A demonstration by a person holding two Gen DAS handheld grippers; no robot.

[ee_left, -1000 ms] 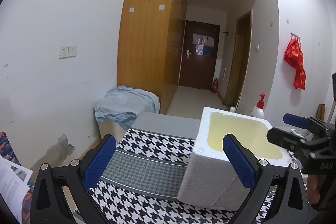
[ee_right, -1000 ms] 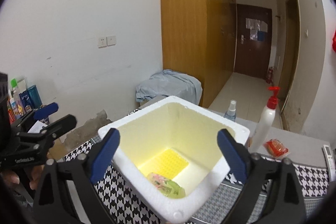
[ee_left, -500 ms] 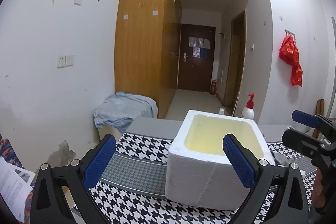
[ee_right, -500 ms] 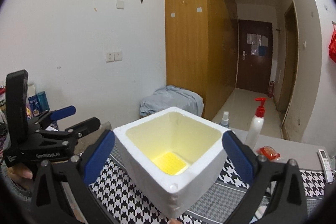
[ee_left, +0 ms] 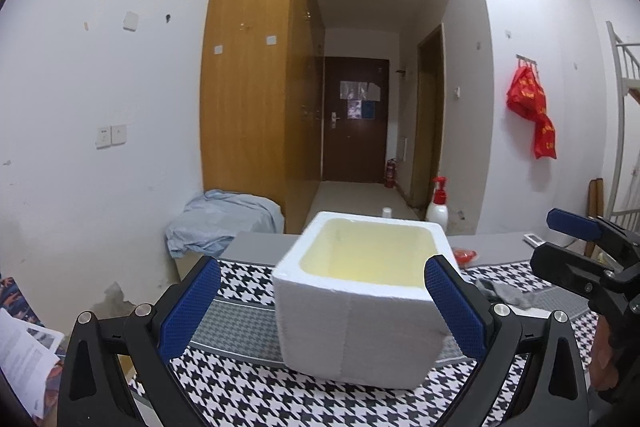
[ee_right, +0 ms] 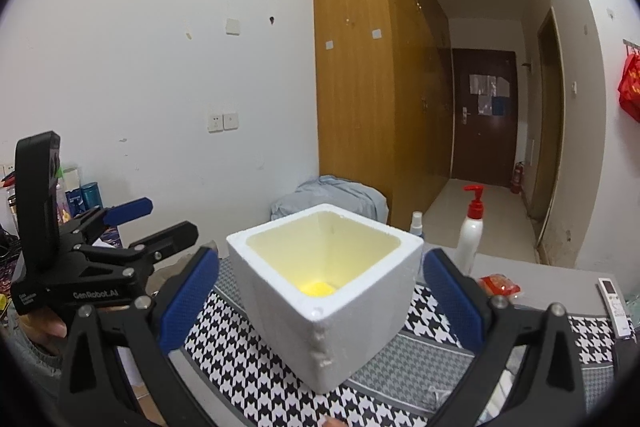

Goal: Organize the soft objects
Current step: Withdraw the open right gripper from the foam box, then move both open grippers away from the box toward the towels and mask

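Where the houndstooth cloth covers the table, a white foam box stands upright on it, open at the top, its inner walls yellowish. Seen from the right wrist view, a yellow patch lies at the bottom of the box; what it is cannot be told. Left gripper: fingers spread wide apart, nothing between the blue pads, the box in front of them. Right gripper: likewise spread wide and empty, framing a corner of the box. A grey soft item, crumpled, lies on the cloth to the right of the box, apart from it. A red packet rests on the bare grey tabletop beyond the cloth, with a white remote control further right. A white pump bottle with a red top and a small spray bottle stand behind the box. Room: white walls with sockets; a tall wooden wardrobe; a corridor ending at a dark door, a fire extinguisher beside it. A pale blue cloth drapes a low object below the wardrobe. Red bags hang from wall hooks on the right. Printed papers lie at the lower left edge.
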